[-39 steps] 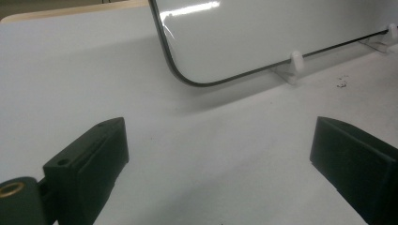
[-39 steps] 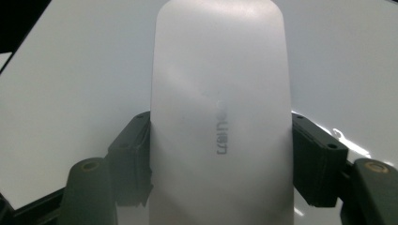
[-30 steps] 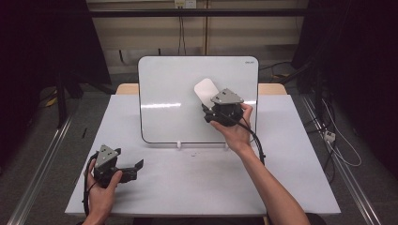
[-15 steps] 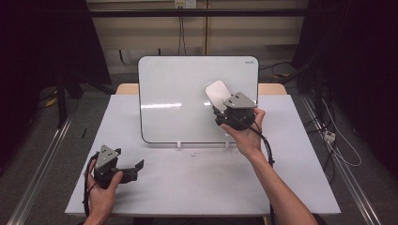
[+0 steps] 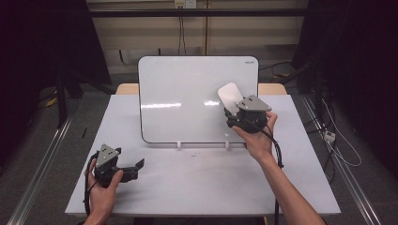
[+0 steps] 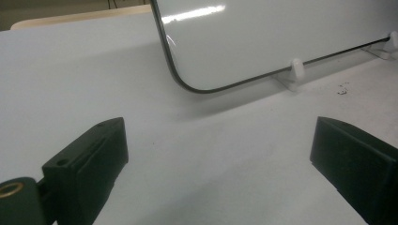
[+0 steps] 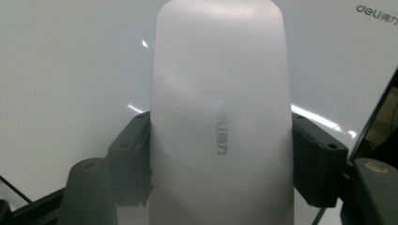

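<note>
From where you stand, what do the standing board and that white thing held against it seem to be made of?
Whiteboard: glossy coated panel, likely enamelled or laminated, judging by the sharp light reflections; thin dark rim, small white plastic-looking feet. Eraser, clamped in the right hand-held gripper: matte white plastic shell by its soft sheen and grey printed logo. Its wiping side faces away.
</note>
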The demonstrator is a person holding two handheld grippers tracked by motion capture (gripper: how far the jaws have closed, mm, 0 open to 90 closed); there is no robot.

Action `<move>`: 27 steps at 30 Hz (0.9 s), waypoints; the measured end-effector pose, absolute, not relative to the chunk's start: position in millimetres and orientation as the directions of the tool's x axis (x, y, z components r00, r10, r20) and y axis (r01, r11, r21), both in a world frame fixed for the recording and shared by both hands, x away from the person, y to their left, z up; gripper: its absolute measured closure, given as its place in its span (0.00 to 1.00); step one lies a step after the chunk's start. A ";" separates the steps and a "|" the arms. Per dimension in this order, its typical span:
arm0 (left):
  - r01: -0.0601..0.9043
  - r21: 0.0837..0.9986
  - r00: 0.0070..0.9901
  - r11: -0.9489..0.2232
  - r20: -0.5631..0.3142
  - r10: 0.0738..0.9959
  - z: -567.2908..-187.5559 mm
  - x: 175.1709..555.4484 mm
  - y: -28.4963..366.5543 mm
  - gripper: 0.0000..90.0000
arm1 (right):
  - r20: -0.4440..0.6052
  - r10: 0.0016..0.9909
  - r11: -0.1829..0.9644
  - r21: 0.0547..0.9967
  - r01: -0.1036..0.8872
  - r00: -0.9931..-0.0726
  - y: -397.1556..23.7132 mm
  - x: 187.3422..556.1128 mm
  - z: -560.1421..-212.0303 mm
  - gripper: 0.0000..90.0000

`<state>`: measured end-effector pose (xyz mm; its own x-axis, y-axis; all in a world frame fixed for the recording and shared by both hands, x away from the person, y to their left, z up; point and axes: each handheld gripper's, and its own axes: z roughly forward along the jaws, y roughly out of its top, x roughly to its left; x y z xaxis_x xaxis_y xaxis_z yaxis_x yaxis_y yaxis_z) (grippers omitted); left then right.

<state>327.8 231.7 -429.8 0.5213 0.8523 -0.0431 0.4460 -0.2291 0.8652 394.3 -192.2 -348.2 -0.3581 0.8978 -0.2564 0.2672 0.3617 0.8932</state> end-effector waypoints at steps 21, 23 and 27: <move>0.438 0.869 0.538 -0.232 -0.047 0.841 -428.7 324.0 233.3 0.06 | -0.277 0.901 0.386 0.862 0.327 -0.333 -208.3 374.3 -381.7 0.36; 0.439 0.869 0.535 -0.230 -0.047 0.844 -429.1 324.1 233.8 0.06 | -0.281 0.899 0.393 0.856 0.336 -0.336 -207.2 374.7 -385.3 0.36; 0.449 0.863 0.523 -0.231 -0.045 0.851 -430.9 327.2 235.4 0.05 | -0.282 0.896 0.402 0.845 0.354 -0.345 -205.0 375.5 -392.1 0.36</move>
<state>327.2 235.4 -430.9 0.5231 0.8511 -0.0446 0.4494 -0.2310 0.8629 375.5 -205.0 -392.1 -0.3447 0.8955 -0.2815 0.3536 0.4017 0.8448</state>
